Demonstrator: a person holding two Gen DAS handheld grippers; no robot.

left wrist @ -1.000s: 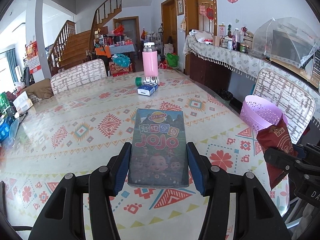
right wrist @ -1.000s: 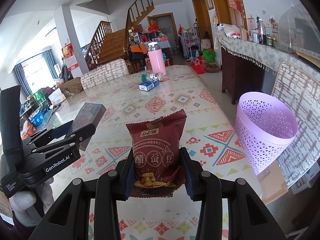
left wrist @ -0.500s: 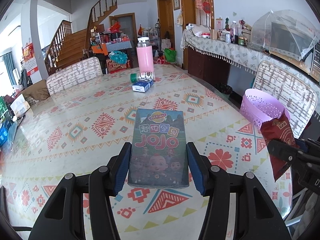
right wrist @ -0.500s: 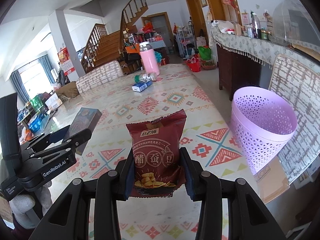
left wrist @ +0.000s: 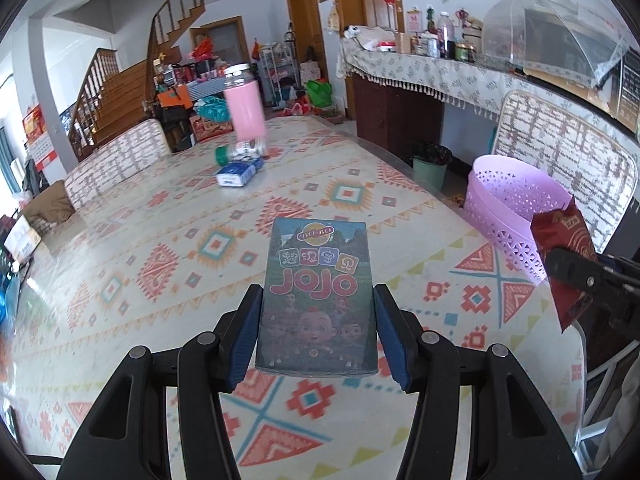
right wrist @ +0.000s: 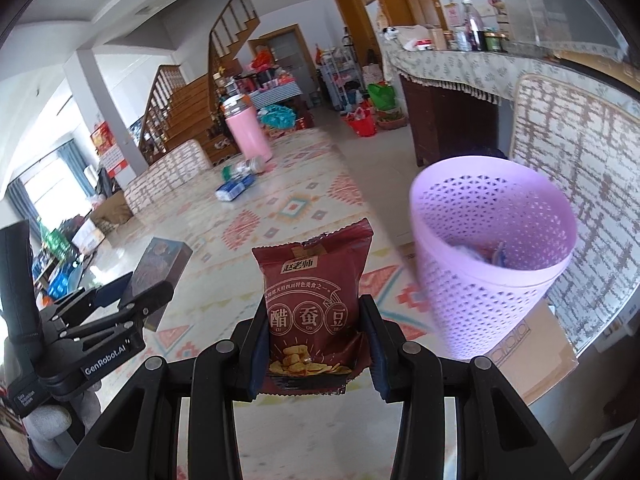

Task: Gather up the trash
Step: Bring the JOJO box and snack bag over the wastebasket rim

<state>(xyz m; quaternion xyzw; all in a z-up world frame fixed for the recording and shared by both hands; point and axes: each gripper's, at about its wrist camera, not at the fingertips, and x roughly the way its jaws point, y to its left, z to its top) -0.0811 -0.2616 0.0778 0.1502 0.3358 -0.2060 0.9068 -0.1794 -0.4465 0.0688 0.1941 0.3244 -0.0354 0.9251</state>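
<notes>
Right wrist view: a red snack bag (right wrist: 316, 312) sits clamped between the right gripper's (right wrist: 316, 354) blue pads, above the table (right wrist: 280, 208), beside the purple basket (right wrist: 492, 264). Left gripper (left wrist: 316, 338) clamps a cartoon card box (left wrist: 318, 300) above the patterned table.

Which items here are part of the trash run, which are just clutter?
Job: JOJO box clamped in left tool; red snack bag clamped in right tool; purple basket.
Lying about: pink bottle, blue pack, food cover.
</notes>
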